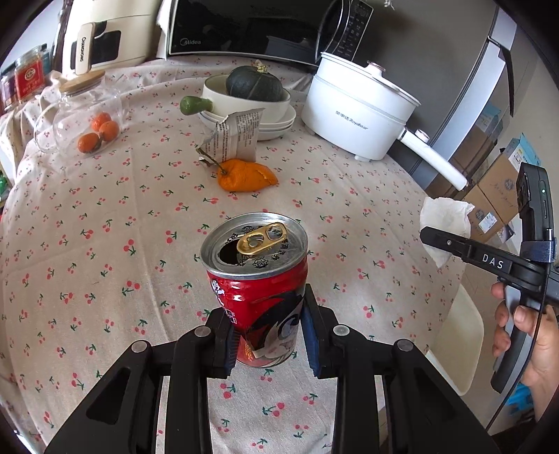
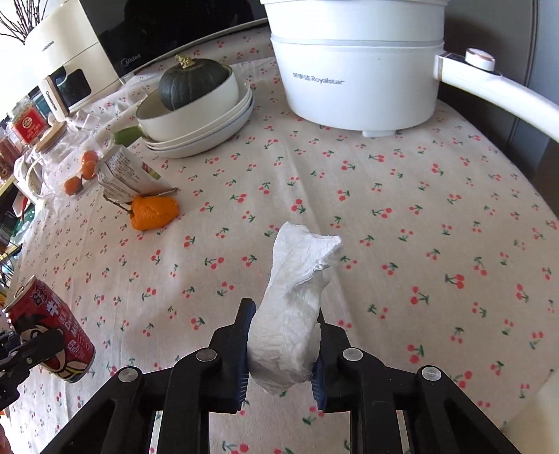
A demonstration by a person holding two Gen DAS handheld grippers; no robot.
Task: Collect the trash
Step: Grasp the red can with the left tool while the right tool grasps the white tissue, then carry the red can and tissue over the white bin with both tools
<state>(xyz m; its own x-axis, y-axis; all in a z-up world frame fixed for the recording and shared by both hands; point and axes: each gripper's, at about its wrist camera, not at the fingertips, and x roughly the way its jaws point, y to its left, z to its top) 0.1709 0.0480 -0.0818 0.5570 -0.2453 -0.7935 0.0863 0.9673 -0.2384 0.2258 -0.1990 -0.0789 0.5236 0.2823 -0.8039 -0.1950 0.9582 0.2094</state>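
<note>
Left hand-held gripper (image 1: 267, 340): clamped tight on a red drink can (image 1: 260, 286), one pad on each side of the lower wall, the can upright with its open top and gold pull tab showing, lifted just over the tabletop (image 1: 87, 244) with the cherry-print cloth. Right hand-held gripper (image 2: 281, 352): closed on a crumpled white tissue (image 2: 297, 304), which stands up from between the pads and bends over at its top.

Further out on the cloth: an orange peel (image 1: 246, 176) with a thin stem, lying near the middle, and just behind it a torn paper wrapper (image 1: 237, 134) standing half open. Behind the wrapper, stacked white bowls (image 1: 251, 108) with a dark green squash (image 1: 255, 83) in the top one. To the right, a white electric pot (image 1: 353, 108) with a long handle. To the left, a glass jar (image 1: 84, 118) on its side with small oranges inside. At the back edge, a black microwave (image 1: 251, 28).

At the right side of the left wrist view, a hand (image 1: 534, 335) holding the grip of the right tool.
</note>
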